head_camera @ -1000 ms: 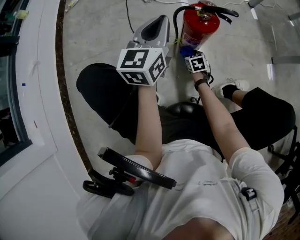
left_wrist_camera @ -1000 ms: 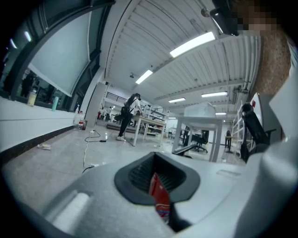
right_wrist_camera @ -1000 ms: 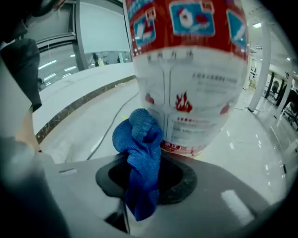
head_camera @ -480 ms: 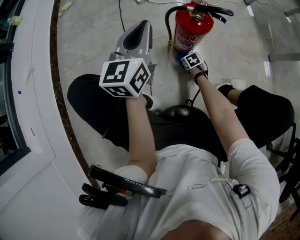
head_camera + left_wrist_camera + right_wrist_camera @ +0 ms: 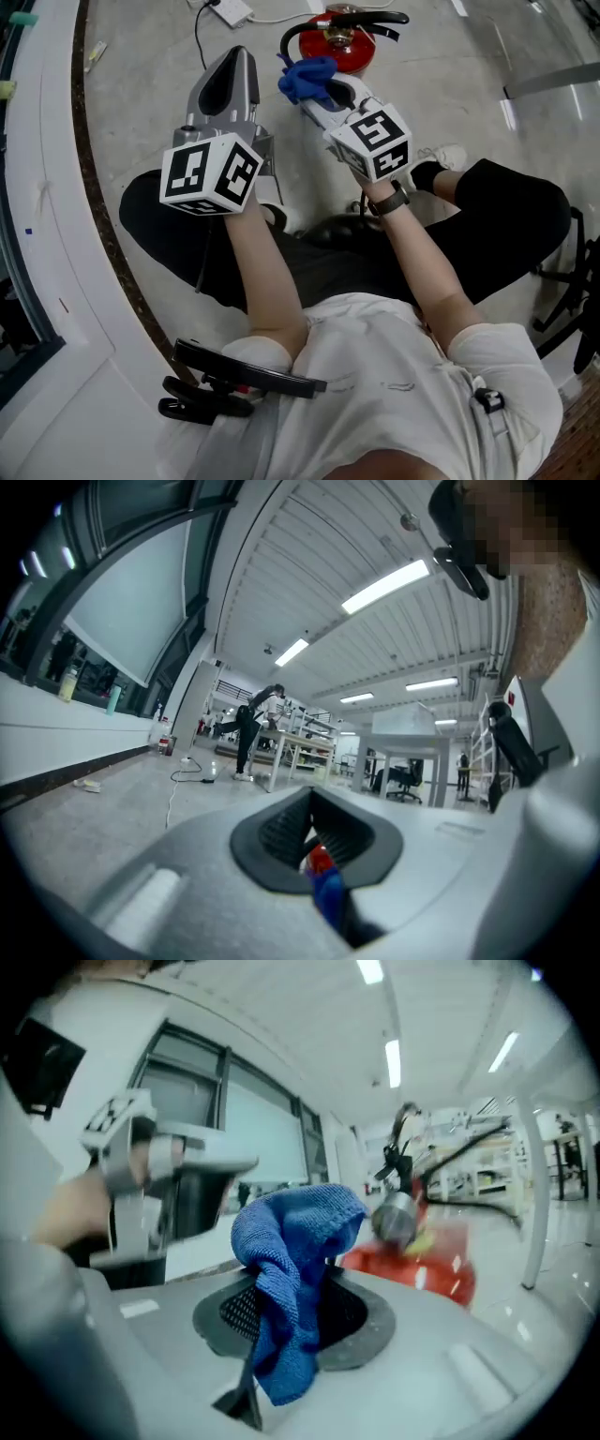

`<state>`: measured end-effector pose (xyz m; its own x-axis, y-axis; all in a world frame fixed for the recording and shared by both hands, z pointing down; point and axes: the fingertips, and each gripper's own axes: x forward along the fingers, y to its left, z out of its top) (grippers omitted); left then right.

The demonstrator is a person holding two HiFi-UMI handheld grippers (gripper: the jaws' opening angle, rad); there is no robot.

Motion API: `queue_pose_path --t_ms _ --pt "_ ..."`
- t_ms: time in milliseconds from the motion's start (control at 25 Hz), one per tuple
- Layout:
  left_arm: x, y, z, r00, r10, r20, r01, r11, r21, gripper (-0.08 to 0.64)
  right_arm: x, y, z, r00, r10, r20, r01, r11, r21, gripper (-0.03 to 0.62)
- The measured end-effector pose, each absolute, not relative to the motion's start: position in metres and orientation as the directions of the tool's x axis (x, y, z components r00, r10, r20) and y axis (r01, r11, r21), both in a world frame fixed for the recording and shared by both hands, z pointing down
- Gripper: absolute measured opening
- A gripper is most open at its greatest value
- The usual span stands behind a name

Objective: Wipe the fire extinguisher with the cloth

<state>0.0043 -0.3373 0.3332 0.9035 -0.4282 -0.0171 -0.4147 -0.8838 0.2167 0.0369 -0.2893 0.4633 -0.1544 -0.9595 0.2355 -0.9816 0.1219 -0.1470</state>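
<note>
Person in a white short-sleeved T-shirt (image 5: 394, 375) and black trousers (image 5: 511, 225); one foot shows a black sock (image 5: 427, 173) and a white shoe (image 5: 450, 155). Black watch (image 5: 389, 200) on the right wrist, small black clip (image 5: 487, 401) at the right hip. Left gripper (image 5: 236, 58): pale grey moulded shell tapering forward, dark oval recess on top, left cube (image 5: 208, 174) of black-and-white square markers at the rear. Right gripper (image 5: 317, 94): same grey shell, right cube (image 5: 375, 141) marked alike.
</note>
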Motion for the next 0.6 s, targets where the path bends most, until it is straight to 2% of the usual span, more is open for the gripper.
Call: queue_pose_path --t_ms 80,160,280,360,520,600 --pt "0.006 -0.336 0.333 0.906 -0.422 -0.024 -0.406 -0.885 0.226 -0.002 0.07 -0.286 0.413 -0.045 -0.991 0.127 -0.991 0.028 -0.13 0.115" --pt "0.01 -0.333 0.336 0.909 -0.416 -0.021 -0.399 -0.886 0.237 -0.002 0.092 -0.282 0.408 0.021 -0.991 0.135 -0.993 -0.035 -0.109 0.115" --pt "0.017 -0.326 0.341 0.915 -0.403 -0.014 -0.388 -0.889 0.245 -0.002 0.093 -0.272 0.434 0.008 -0.985 0.171 -0.994 -0.026 -0.102 0.115" --pt "0.021 -0.323 0.344 0.916 -0.4 -0.008 -0.386 -0.889 0.248 -0.002 0.087 -0.264 0.439 0.024 -0.981 0.191 -1.0 -0.025 -0.003 0.114" --pt "0.02 -0.325 0.349 0.906 -0.423 0.003 -0.41 -0.877 0.252 -0.002 0.074 -0.262 0.448 0.102 -0.959 0.265 -0.946 -0.012 0.323 0.114" --pt "0.021 -0.324 0.351 0.903 -0.43 0.006 -0.418 -0.872 0.255 -0.002 0.066 -0.261 0.467 0.111 -0.934 0.339 -0.923 0.03 0.385 0.114"
